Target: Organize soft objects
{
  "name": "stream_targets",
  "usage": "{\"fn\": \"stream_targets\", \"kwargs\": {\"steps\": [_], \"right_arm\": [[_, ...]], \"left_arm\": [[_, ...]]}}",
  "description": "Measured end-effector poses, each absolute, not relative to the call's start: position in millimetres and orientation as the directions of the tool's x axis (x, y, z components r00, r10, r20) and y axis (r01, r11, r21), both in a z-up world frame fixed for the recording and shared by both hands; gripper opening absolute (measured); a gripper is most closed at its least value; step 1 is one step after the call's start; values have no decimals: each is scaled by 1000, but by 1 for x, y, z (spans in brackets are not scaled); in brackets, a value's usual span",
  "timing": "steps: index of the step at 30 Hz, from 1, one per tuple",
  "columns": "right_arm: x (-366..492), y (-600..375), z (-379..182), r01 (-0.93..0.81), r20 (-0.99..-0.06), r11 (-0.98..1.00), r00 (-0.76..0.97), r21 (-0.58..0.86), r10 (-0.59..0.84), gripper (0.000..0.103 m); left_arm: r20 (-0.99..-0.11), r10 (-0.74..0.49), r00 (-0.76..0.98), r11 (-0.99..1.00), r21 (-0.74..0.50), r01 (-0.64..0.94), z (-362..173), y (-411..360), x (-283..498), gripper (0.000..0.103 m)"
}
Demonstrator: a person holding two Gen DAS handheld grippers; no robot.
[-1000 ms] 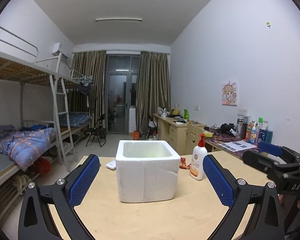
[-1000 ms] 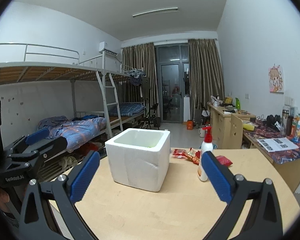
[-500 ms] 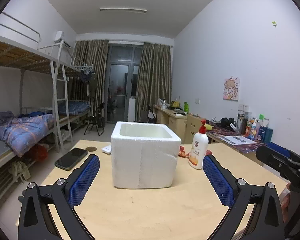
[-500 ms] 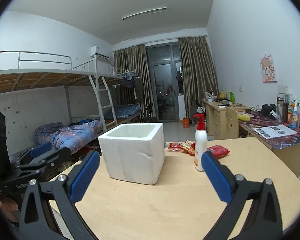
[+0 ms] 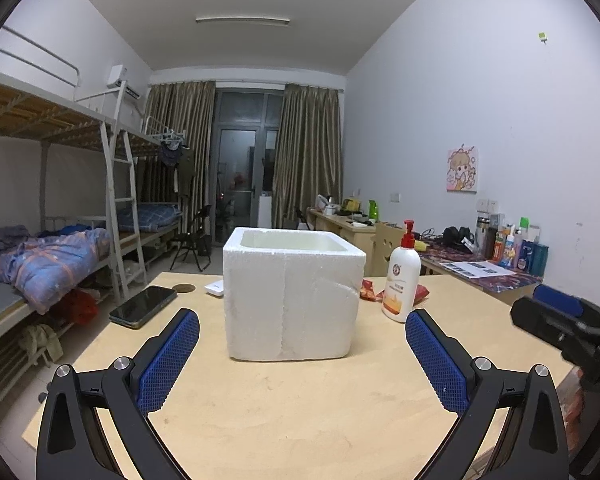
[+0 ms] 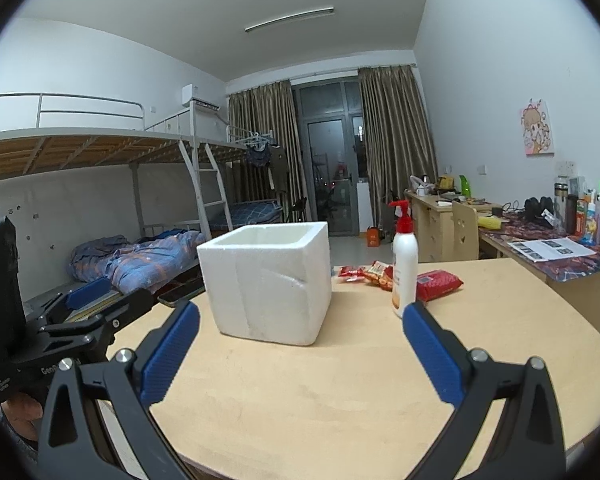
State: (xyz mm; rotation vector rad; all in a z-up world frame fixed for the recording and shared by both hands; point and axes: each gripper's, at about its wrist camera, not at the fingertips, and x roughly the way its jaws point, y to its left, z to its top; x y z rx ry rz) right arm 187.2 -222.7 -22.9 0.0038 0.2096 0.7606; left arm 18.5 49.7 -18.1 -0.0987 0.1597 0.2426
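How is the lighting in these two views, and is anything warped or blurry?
Left wrist view: a ceiling tube lamp gives dim, even light; the foam box is sharp; fisheye bends the walls, with black corners. Right wrist view: the same flat light, soft shadows on the table, the bunk bed curved near the edge.

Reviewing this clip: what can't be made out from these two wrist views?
- Foam box contents: both views, walls hide the inside.
- Snack packets: the pump bottle covers part in both views; print too small.
- Phone: right view, mostly behind the box and left gripper.
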Motion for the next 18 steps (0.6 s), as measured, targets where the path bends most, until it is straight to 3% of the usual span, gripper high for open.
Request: {"fn": "stream_targets", "kwargs": {"steps": [18], "right_arm": [[156,-229,-38,-707,-207,705,682,61,702,103]], "left_arm": [[-162,233,959,969,-49,-244,-25,34,-21,103]]}}
